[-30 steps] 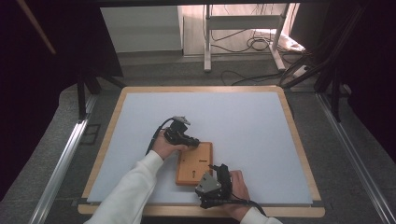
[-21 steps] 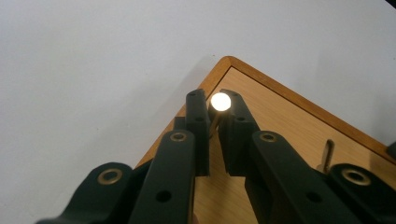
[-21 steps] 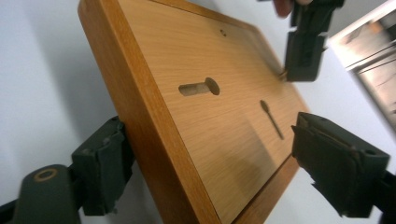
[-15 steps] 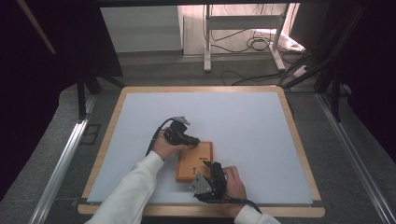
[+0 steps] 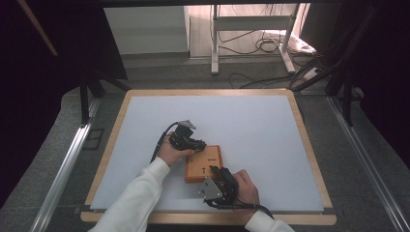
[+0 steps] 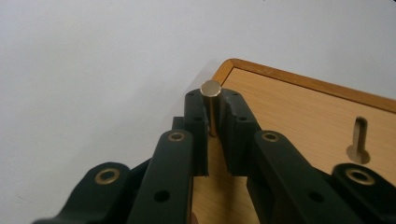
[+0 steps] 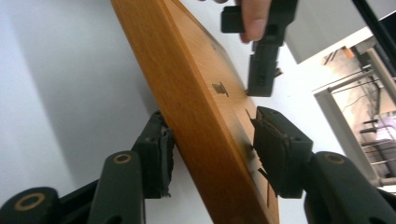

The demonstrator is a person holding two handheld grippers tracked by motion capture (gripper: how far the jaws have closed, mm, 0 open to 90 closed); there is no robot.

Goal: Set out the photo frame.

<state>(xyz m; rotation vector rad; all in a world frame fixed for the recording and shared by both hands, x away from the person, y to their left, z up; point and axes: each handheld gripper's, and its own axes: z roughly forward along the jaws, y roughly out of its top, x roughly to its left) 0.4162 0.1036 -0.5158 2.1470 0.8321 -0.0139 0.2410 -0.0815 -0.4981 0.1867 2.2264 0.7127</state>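
Wooden board [image 5: 203, 163] lying on white table [image 5: 232, 121], near the front edge, at 6 o'clock from the table centre. Left gripper [image 5: 197, 143] at the board's 11 o'clock corner, pinching an upright metal pin [image 6: 211, 107]. Right gripper [image 5: 218, 175] at the board's 5 o'clock edge, jaws just closing around the edge [image 7: 205, 121], upper jaw not touching yet.

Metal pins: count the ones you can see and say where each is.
1. The metal pin stands upright between the left gripper jaws, at the wooden board corner. Others may be hidden behind the grippers.
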